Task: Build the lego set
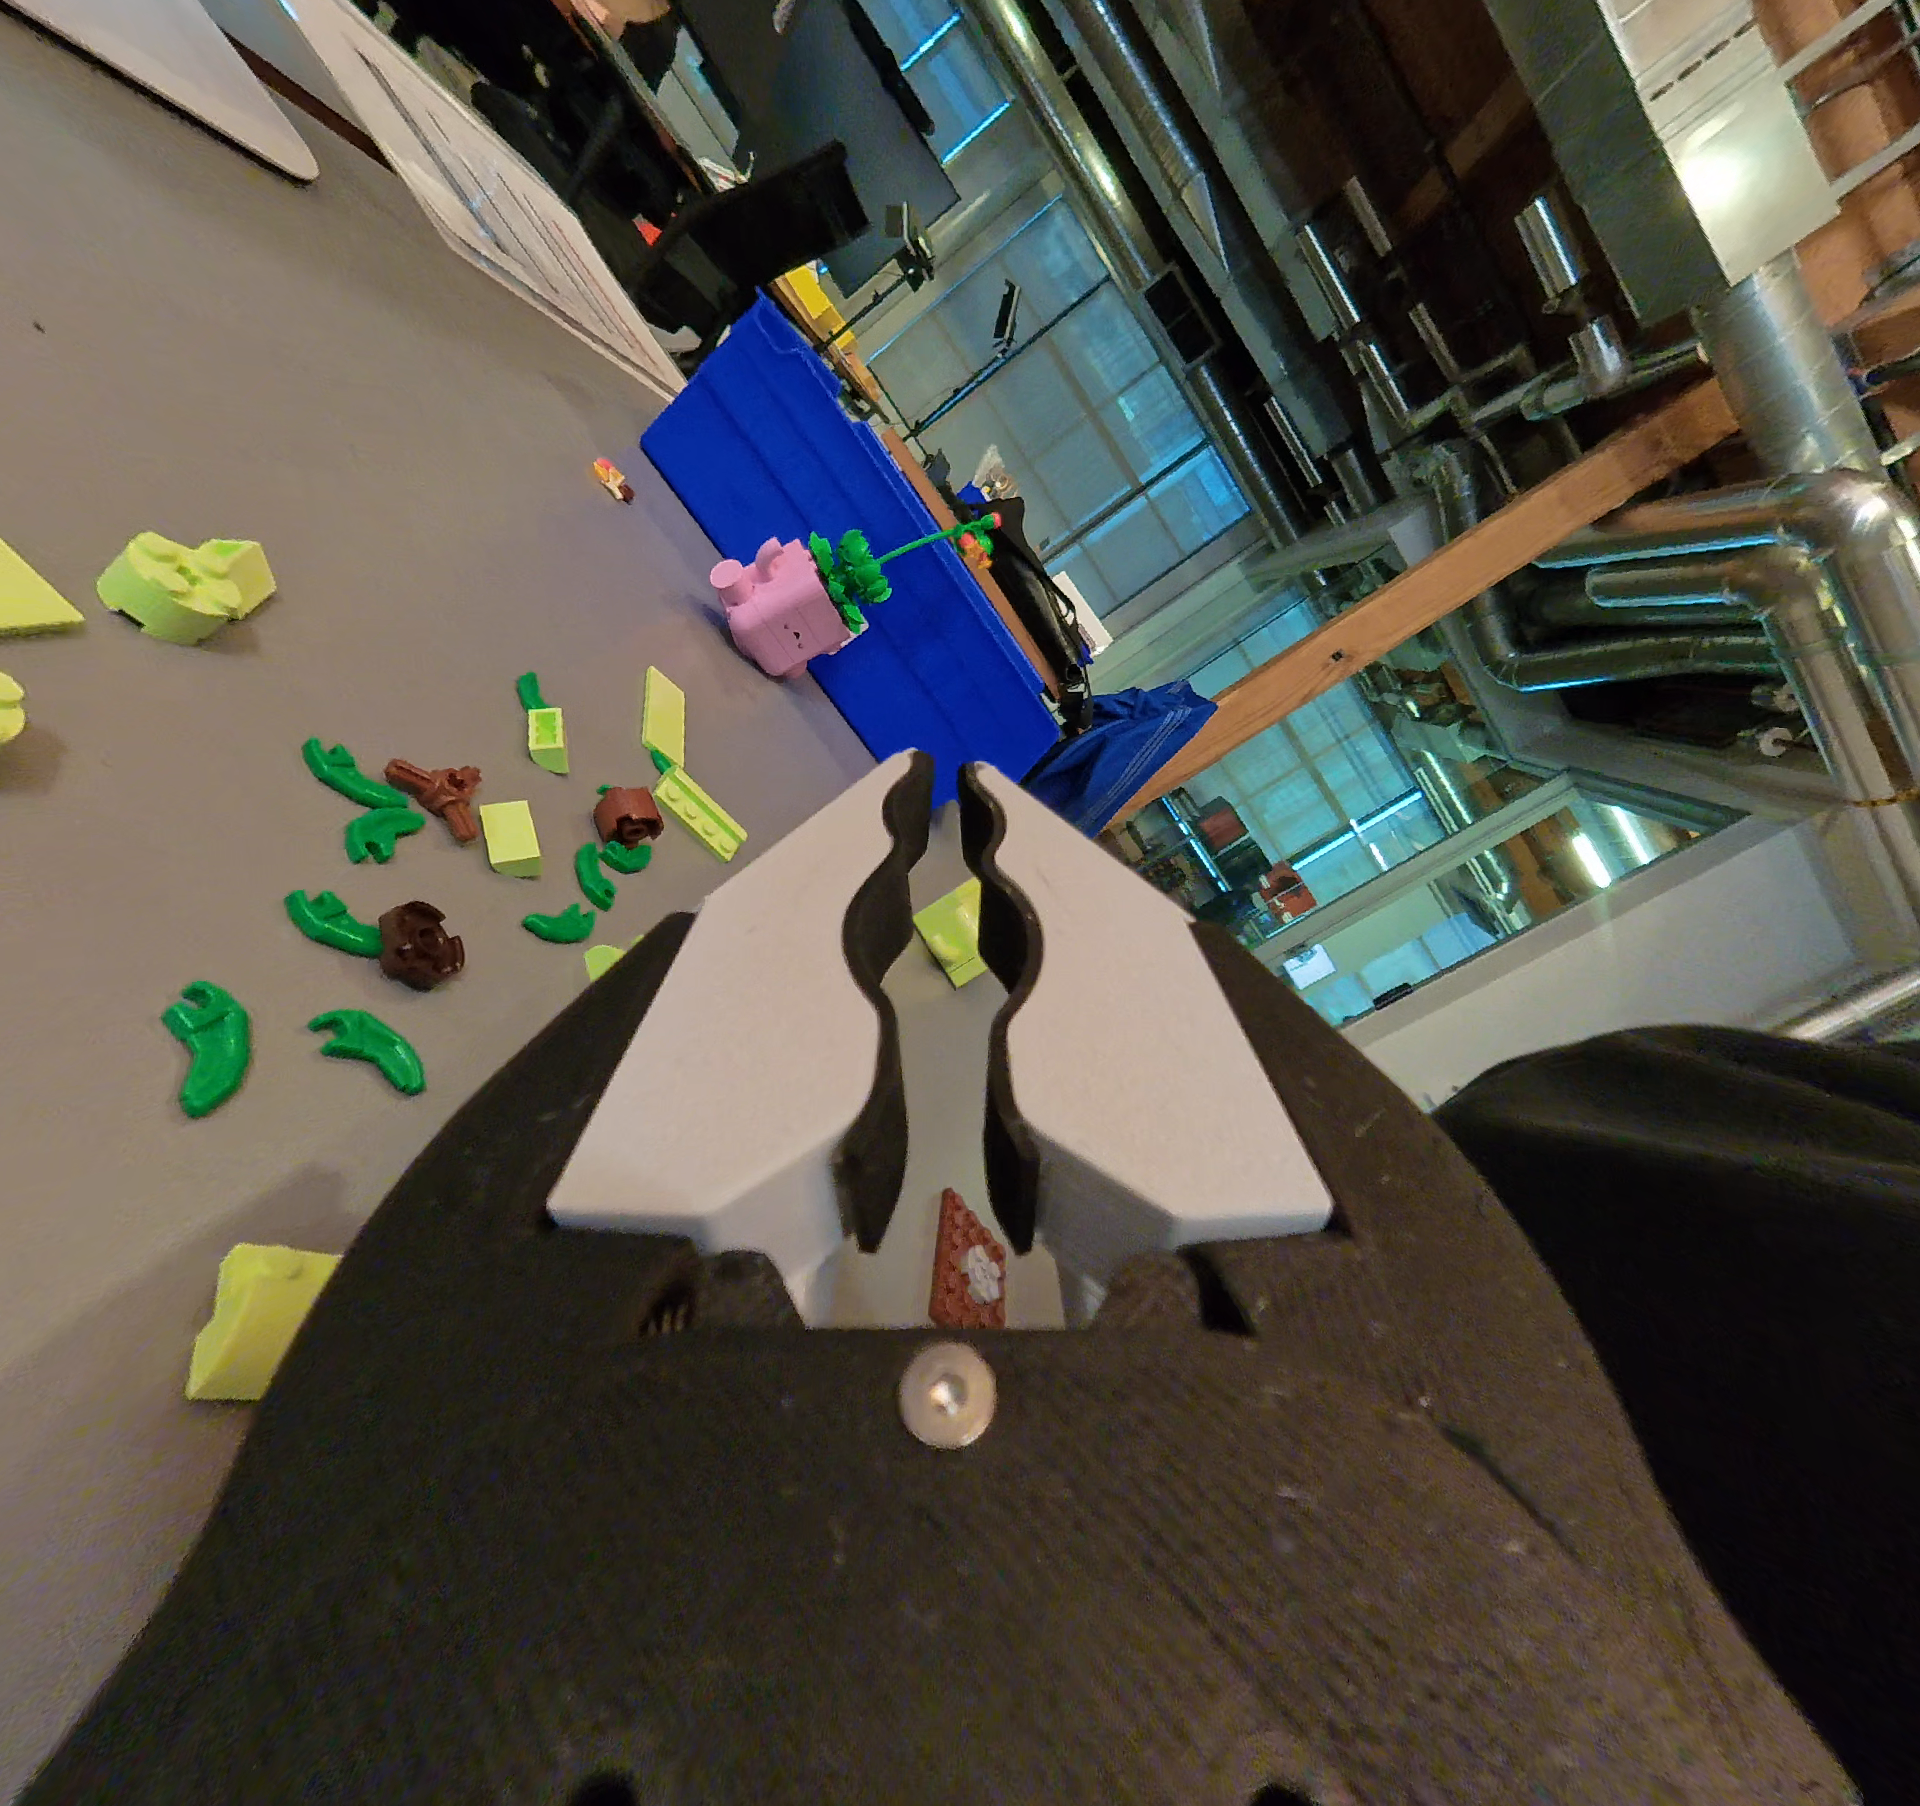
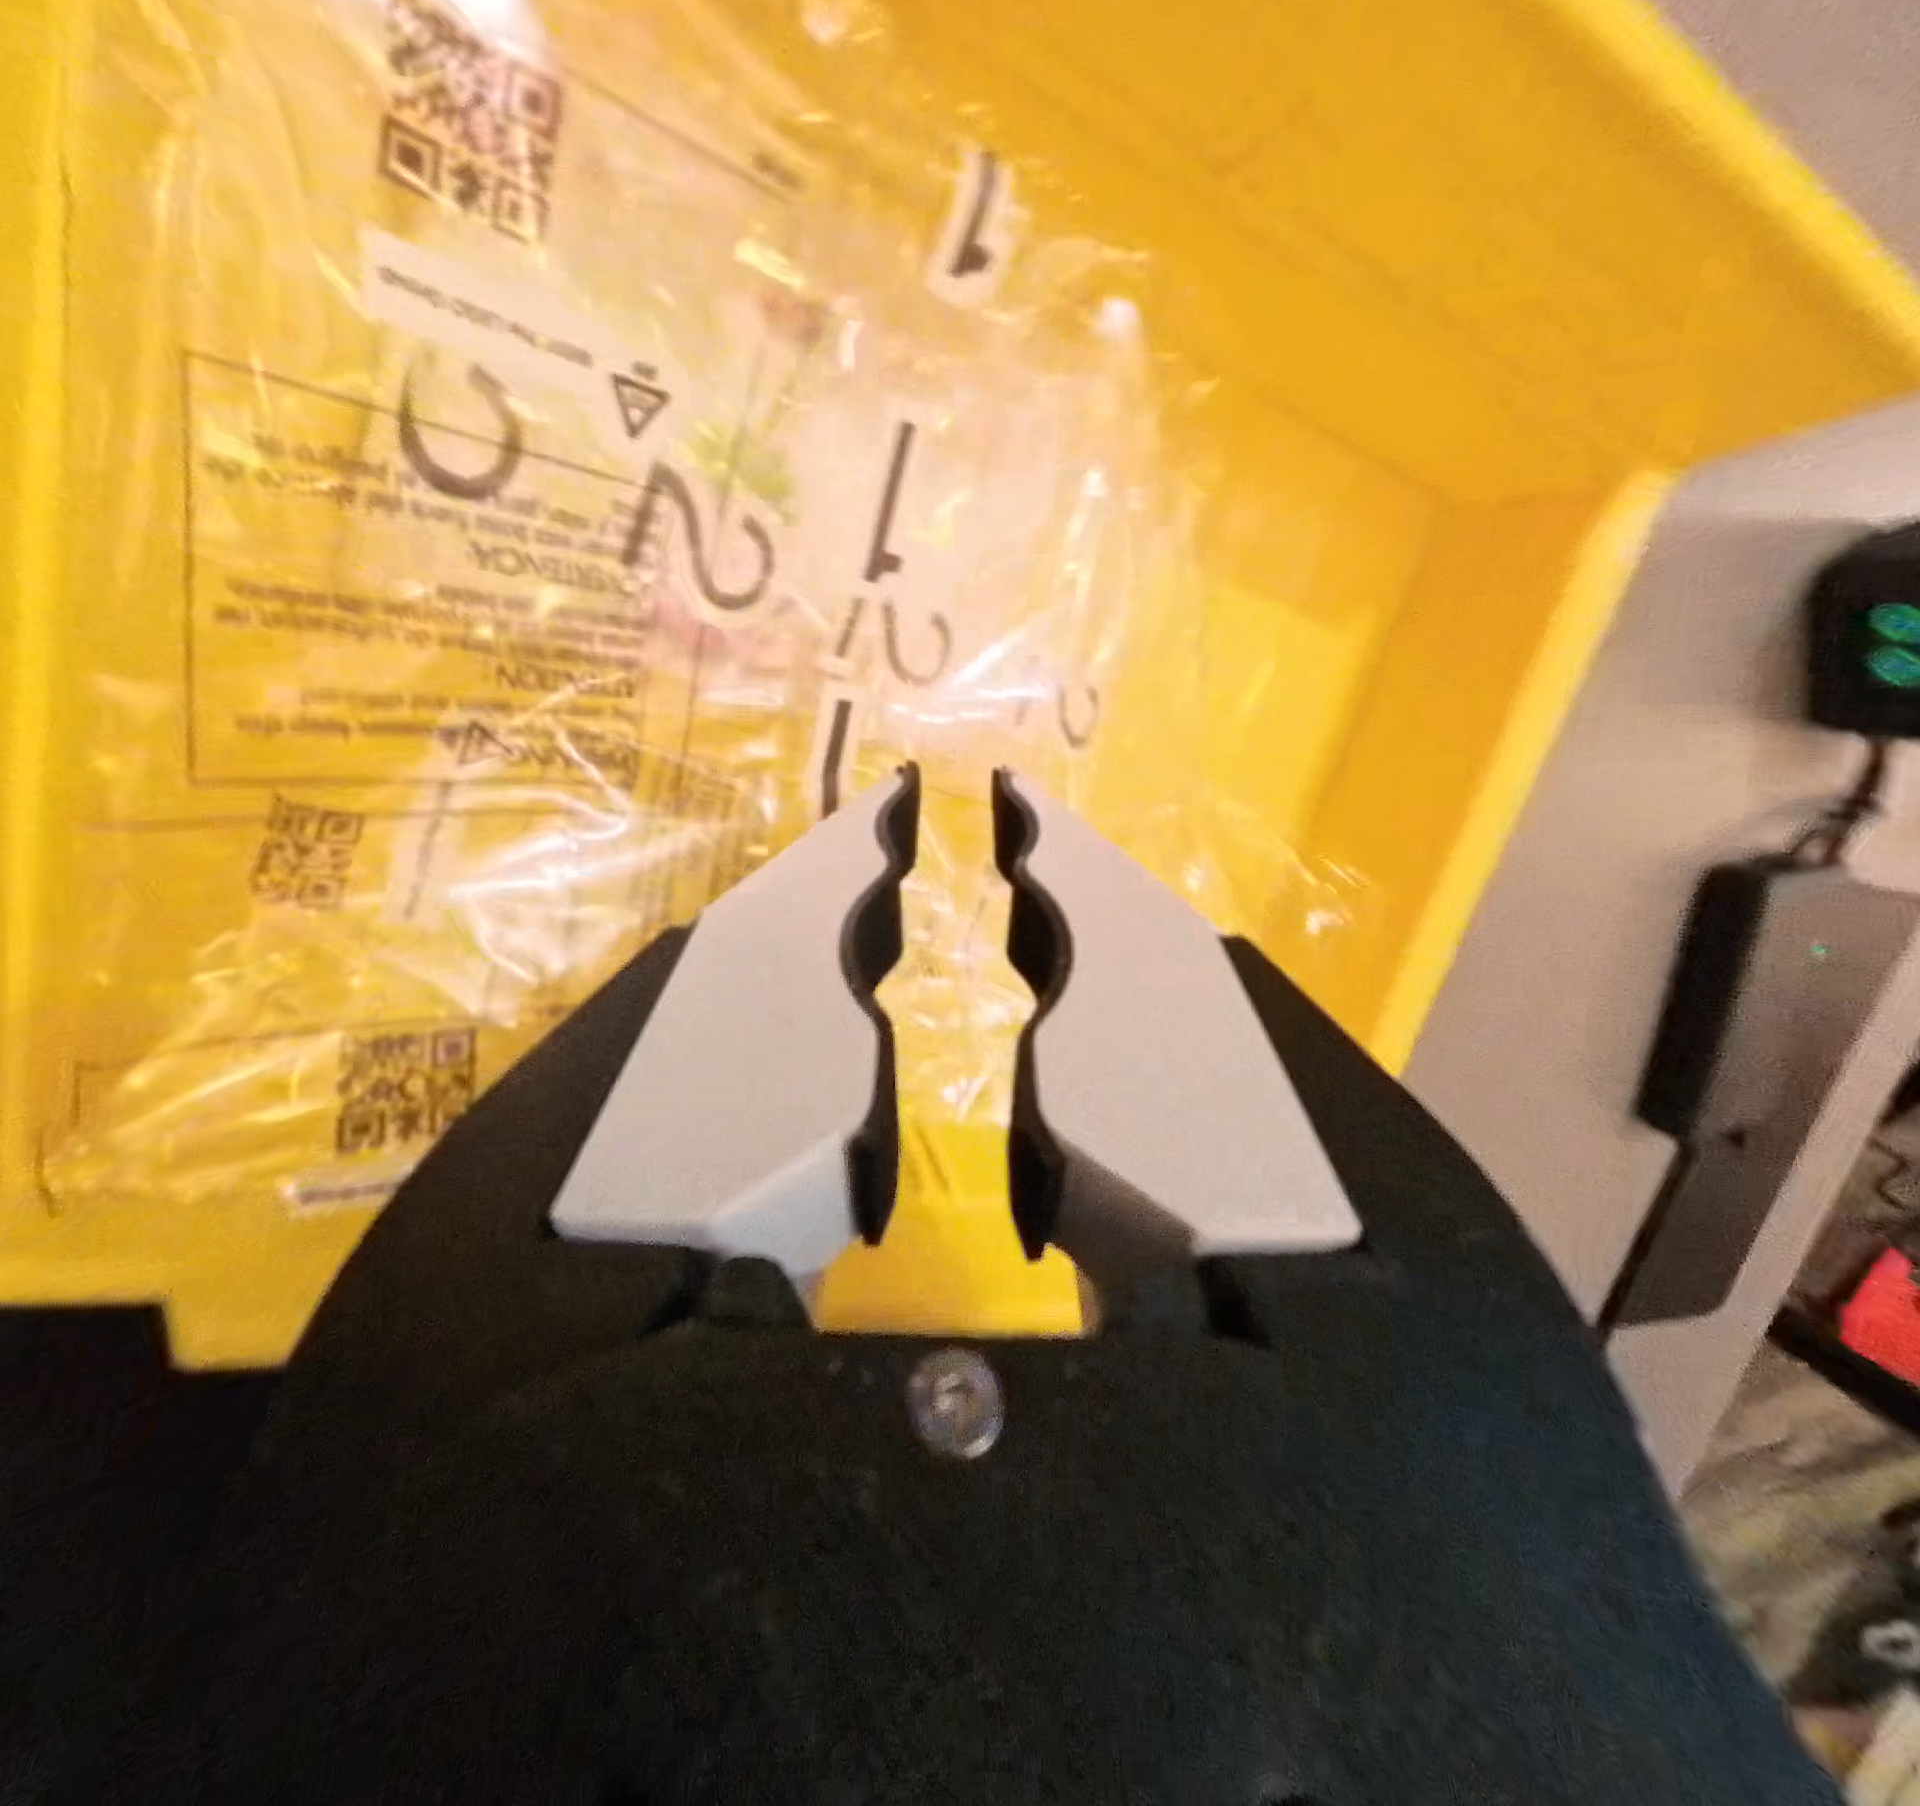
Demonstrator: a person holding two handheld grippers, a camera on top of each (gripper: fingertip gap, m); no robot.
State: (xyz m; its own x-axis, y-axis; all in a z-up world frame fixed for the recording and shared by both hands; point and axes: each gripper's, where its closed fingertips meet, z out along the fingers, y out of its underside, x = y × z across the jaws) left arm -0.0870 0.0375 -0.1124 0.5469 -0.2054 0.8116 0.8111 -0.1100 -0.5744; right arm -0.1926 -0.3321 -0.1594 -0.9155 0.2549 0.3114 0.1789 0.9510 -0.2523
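In the left wrist view my left gripper is shut with nothing between its pads, and it hovers tilted above the grey table. Loose Lego lies to its left: green leaf pieces, brown pieces and lime bricks. A built pink pot with a green plant stands by a blue bin. A brown plate shows under the gripper. In the right wrist view my right gripper is open over clear plastic bags in a yellow bin; its pads do not press on the plastic.
A white board lies at the table's far left. A dark sleeve is at the right of the left wrist view. A black device with green lights hangs right of the yellow bin. My right fingertips sit around 40 cm from my left ones.
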